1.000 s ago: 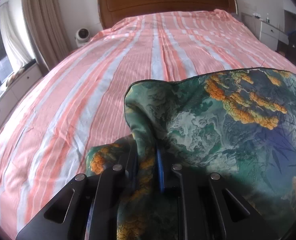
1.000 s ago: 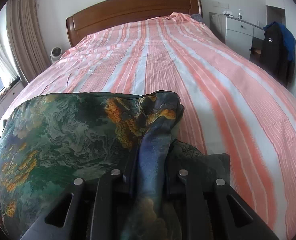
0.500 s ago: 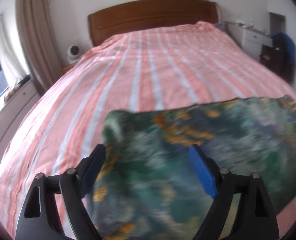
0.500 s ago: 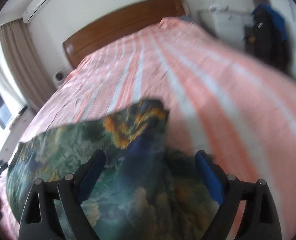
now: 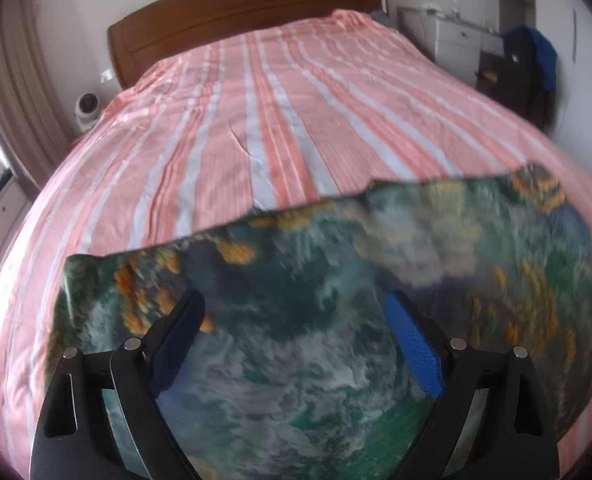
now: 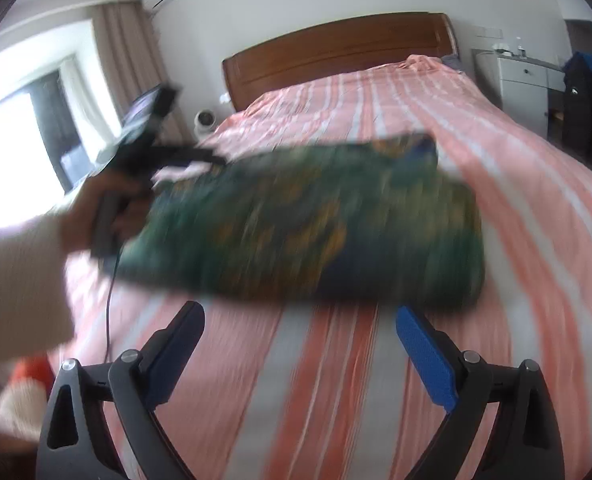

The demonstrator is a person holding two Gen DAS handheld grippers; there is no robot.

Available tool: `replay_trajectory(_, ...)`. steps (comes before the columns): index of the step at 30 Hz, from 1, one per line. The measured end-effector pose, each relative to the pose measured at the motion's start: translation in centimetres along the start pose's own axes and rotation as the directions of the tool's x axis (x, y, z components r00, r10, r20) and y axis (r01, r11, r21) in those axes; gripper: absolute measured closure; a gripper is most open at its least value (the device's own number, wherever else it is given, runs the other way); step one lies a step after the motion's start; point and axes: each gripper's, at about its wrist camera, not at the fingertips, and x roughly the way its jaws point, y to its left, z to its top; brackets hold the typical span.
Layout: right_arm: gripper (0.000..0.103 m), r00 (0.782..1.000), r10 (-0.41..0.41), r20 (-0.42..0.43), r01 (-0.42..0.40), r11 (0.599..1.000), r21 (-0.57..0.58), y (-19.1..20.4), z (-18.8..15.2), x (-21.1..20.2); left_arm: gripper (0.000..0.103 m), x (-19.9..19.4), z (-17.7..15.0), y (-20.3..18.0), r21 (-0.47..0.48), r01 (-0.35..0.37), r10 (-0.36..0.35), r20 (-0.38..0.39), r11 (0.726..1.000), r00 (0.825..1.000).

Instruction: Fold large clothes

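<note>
A green garment with orange and blue print (image 5: pixel 335 320) lies folded in a flat rectangle on the striped bed (image 5: pixel 256 120). My left gripper (image 5: pixel 296 344) is open and empty, held just above the garment's near part. In the right wrist view the garment (image 6: pixel 315 224) lies further off, blurred by motion. My right gripper (image 6: pixel 299 352) is open and empty, short of the garment's near edge. The left hand with its gripper (image 6: pixel 144 148) shows at the garment's left end.
The bed has a pink and white striped sheet (image 6: pixel 515 200) and a wooden headboard (image 5: pixel 248 12). A white cabinet (image 5: pixel 459 44) and dark clothing (image 5: pixel 531 64) stand at the right. Curtains (image 6: pixel 132 76) and a window (image 6: pixel 16 140) are at the left.
Both grippers were shut on the garment's corners a second ago. They have opened, let the garment drop flat, and pulled back; the right has drawn back furthest.
</note>
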Motion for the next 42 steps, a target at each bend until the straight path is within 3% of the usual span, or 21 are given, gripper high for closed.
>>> replay_trajectory(4,0.007,0.999,-0.04,-0.007,0.04,0.999,-0.029,0.0,-2.8,-0.3,0.01,-1.2,-2.8,-2.3,0.107,0.006,-0.007,0.005,0.994,1.0)
replay_trajectory(11,0.007,0.996,-0.074,0.043,0.072,0.996,0.05,-3.2,-1.4,0.1,0.01,-5.5,-7.1,-2.9,0.115,0.078,-0.08,0.008,0.99,0.997)
replay_trajectory(18,0.007,0.989,-0.139,0.059,0.131,0.984,0.117,-5.8,-1.2,-0.7,0.01,-9.7,-11.9,-5.1,0.153,0.141,-0.133,-0.062,0.978,0.989)
replay_trajectory(27,0.007,0.982,-0.182,0.046,0.169,0.965,0.202,-7.8,-1.5,-0.8,0.01,-12.4,-13.5,-5.7,0.127,0.068,-0.06,-0.07,0.99,0.996)
replay_trajectory(42,0.007,0.979,-0.203,0.004,0.197,0.958,0.207,-8.0,-2.2,-0.5,0.01,-13.0,-13.9,-4.6,0.099,0.011,-0.003,-0.08,0.995,0.997)
